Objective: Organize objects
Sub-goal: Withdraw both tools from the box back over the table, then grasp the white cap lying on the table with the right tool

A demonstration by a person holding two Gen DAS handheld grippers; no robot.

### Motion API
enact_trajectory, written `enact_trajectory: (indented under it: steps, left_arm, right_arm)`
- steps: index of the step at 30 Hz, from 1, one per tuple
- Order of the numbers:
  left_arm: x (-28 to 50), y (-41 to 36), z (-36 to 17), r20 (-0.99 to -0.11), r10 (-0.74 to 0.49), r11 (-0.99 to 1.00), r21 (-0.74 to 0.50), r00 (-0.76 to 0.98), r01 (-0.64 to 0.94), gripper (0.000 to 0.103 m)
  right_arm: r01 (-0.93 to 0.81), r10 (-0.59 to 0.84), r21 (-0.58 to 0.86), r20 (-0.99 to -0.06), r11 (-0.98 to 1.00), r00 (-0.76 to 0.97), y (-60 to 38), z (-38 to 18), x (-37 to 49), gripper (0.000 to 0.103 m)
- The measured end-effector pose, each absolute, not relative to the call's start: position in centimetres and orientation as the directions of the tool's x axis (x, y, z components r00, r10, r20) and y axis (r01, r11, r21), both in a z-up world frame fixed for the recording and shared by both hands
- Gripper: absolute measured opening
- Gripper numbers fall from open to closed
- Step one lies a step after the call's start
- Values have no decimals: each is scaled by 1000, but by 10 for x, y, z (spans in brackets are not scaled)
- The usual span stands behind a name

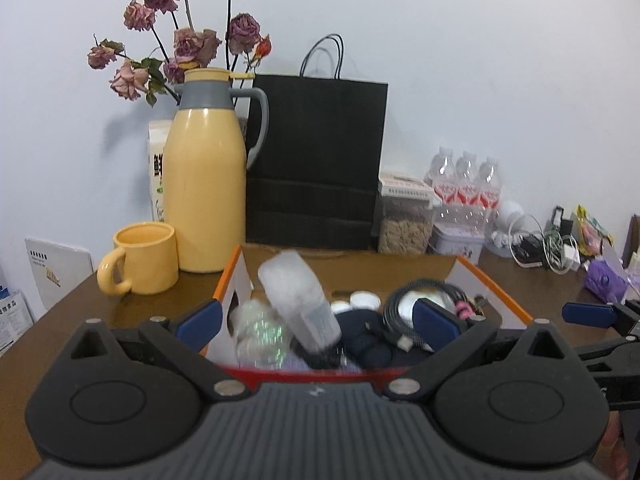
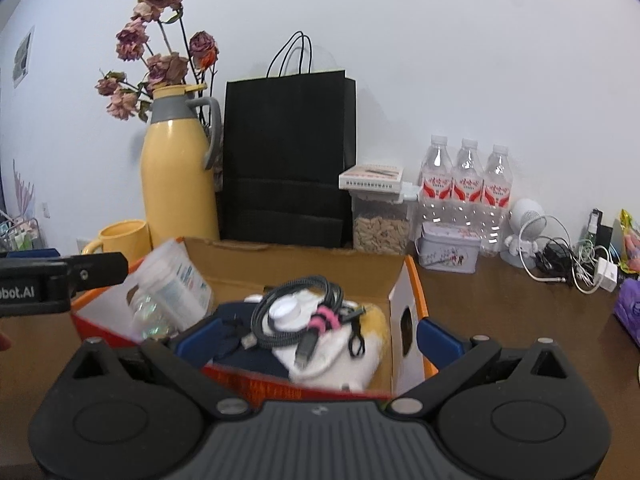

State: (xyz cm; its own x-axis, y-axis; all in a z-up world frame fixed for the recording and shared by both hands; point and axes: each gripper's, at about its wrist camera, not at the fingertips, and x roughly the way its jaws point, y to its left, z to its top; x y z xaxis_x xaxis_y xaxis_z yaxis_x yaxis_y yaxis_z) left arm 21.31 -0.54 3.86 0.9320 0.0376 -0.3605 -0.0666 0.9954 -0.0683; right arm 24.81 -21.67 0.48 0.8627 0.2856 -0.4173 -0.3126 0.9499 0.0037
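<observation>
Cardboard box (image 2: 304, 268) on the brown counter (image 2: 500, 300), in front of black paper bag (image 2: 288, 152), holding coiled cable (image 2: 296, 312), tilted clear plastic bottle (image 1: 300, 300) at its left end, dark fabric and white caps. Left hand-held gripper (image 1: 318, 320) spread wide above box, empty. Right hand-held gripper (image 2: 316, 340) likewise released, straddling box's right wall.

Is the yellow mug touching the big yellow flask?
Apart. The left wrist view shows a narrow strip of table between the mug and the flask.
</observation>
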Motion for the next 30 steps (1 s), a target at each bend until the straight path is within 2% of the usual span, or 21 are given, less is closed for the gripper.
enact_trajectory:
  steps: [13,24,26,28,30]
  left_arm:
    - [174,-10,11,-447,26,997,-54,894,-56,103]
    - [168,-8,-14,-522,32,997,-46,852,-66,103]
    - [168,-9,-18,-531,30,997,-44,847,-63,103]
    - [169,-10,-21,-540,27,997,-45,841,-61,103]
    - [171,-11,-23,-550,25,997,-47,835,-61,103]
  right_arm:
    - [-307,260,-12,-503,952,824,-239,-27,208,103]
    - [-284,219,-15,-596,959,772,-258,-61,210,103]
    - [-273,214,-8,-600,962,771,-261,-64,215,99]
    - [-265,207,-5,-609,964,766,-263,-66,223,91]
    - [-265,210,3,-616,964,759,-265,-68,230,88]
